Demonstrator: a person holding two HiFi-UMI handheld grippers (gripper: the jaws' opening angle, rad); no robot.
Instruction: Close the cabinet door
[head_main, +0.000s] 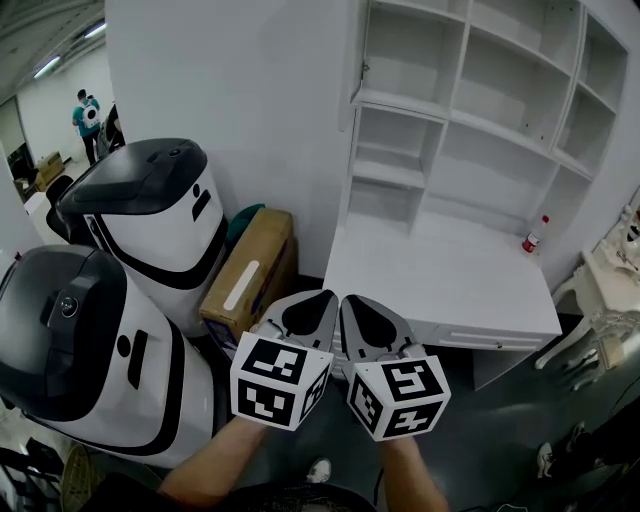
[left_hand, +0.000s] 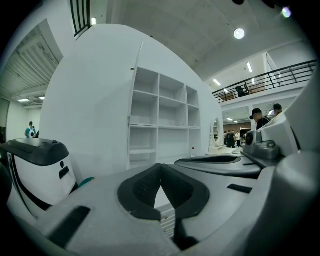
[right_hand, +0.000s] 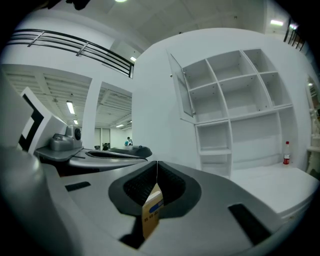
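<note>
The left gripper (left_hand: 161, 166) has its pads pressed together at the tips with nothing in them, only the white desk (head_main: 450, 290) showing through the slit below. The right gripper (right_hand: 157, 164) is likewise closed on nothing, and the brown sliver in its slit looks to be the cardboard box (head_main: 250, 272) beyond it. The 2 sit side by side, near and low, close together. The cabinet door (right_hand: 181, 90) lies far from both and well above them, roughly straight ahead; it hangs from the left edge of the top-left compartment of the shelf unit (head_main: 452, 100), swung out toward the near side, its long axis upright. Neither gripper looks clearly nearer, but the left one is on the side the door's outer face turns to, so it seems better placed to push the free edge right and away. The door is a thin, flat white panel, almost edge-on in the head view and pale within its frame in the right gripper view.
</note>
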